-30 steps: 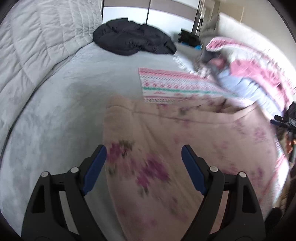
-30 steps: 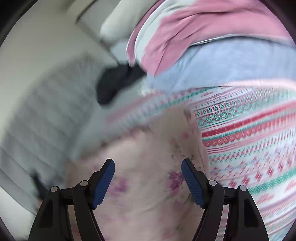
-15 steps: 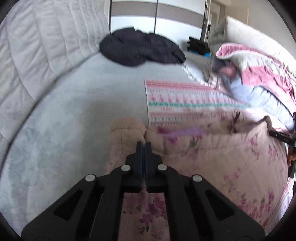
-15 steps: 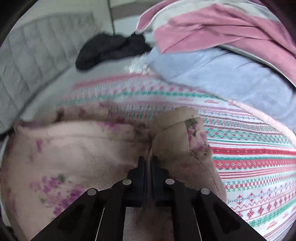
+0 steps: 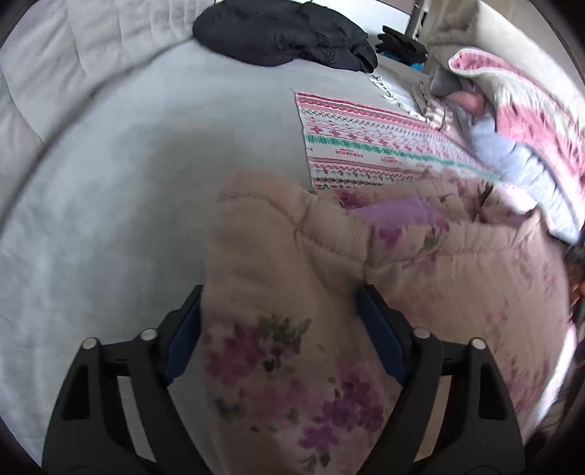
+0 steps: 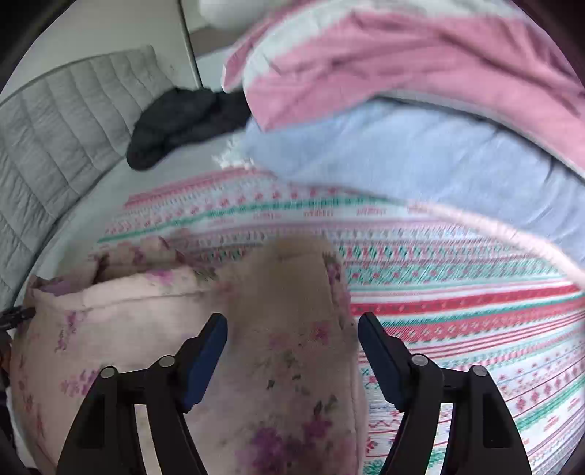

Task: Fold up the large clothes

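Left wrist view shows the puffy beige quilted garment with purple flowers [image 5: 292,263] bunched on the grey bed [image 5: 109,190], overlapping the striped patterned cloth [image 5: 351,146], while the left gripper [image 5: 281,336] and right gripper [image 6: 292,350], clenched half a second ago, now gape around its folds.

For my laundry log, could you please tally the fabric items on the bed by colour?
Beige floral: 1, the quilted garment
Patterned red-green stripes: 1, the cloth
Black: 1, the jacket
Pink and white: 1, the blanket
Light blue: 1, the blanket
Total: 5
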### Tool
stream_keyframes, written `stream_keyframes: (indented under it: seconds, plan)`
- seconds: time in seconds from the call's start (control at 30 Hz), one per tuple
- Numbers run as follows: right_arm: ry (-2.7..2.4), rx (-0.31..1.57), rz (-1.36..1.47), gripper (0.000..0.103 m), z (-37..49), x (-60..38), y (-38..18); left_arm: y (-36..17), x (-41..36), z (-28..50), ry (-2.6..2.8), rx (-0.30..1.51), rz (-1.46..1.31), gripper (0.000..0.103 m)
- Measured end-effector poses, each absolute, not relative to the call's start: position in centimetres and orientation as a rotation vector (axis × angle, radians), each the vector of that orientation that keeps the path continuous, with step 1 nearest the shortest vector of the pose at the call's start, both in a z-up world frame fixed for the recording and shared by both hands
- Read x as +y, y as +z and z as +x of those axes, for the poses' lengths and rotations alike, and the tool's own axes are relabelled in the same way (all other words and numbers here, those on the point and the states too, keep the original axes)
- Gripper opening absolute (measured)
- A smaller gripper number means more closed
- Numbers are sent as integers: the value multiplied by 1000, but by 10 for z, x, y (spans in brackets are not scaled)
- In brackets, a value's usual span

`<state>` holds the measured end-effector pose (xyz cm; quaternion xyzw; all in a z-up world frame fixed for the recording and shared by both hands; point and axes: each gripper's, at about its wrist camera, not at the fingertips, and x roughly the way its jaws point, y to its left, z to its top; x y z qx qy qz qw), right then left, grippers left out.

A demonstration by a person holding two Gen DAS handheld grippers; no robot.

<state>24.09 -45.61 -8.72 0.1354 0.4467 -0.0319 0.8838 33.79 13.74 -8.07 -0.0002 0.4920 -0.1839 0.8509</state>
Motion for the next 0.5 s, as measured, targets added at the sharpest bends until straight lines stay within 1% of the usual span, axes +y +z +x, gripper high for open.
stream_keyframes:
  seconds: [0.03, 0.07, 0.1, 0.13, 0.17, 0.2, 0.23, 0.3, 0.37, 0.43, 0.5]
  plan:
    - [-55, 955, 315, 75, 246, -458, -95, -80, 139, 337, -393, 1032, -33, 60]
    - [-47, 956, 339, 74, 246, -459, -100, -75, 140, 335, -382, 1010, -56, 43]
    - [-44, 949, 353, 62, 245, -458, -101, -71, 138, 331, -374, 990, -54, 25]
    - [-57, 931, 348, 42, 240, -456, -101, -66, 137, 327, -371, 965, -48, 24]
    - [-75, 900, 332, 34, 235, -454, -97, -57, 134, 319, -360, 916, -44, 20]
    - [-78, 860, 324, 21, 229, -452, -91, -50, 134, 315, -350, 877, -48, 17]
    - [-88, 793, 310, 18, 218, -450, -81, -39, 132, 307, -339, 815, -64, 17]
    - [-100, 690, 273, 16, 208, -443, -61, -17, 129, 299, -328, 712, -81, 15]
    - [-120, 568, 205, 16, 207, -436, -29, 9, 120, 298, -315, 606, -74, 15]
    - [-147, 510, 172, 16, 221, -435, -8, 30, 106, 310, -287, 525, -32, 15]
    - [-163, 494, 191, 16, 241, -444, 0, 38, 102, 331, -268, 484, -31, 15]
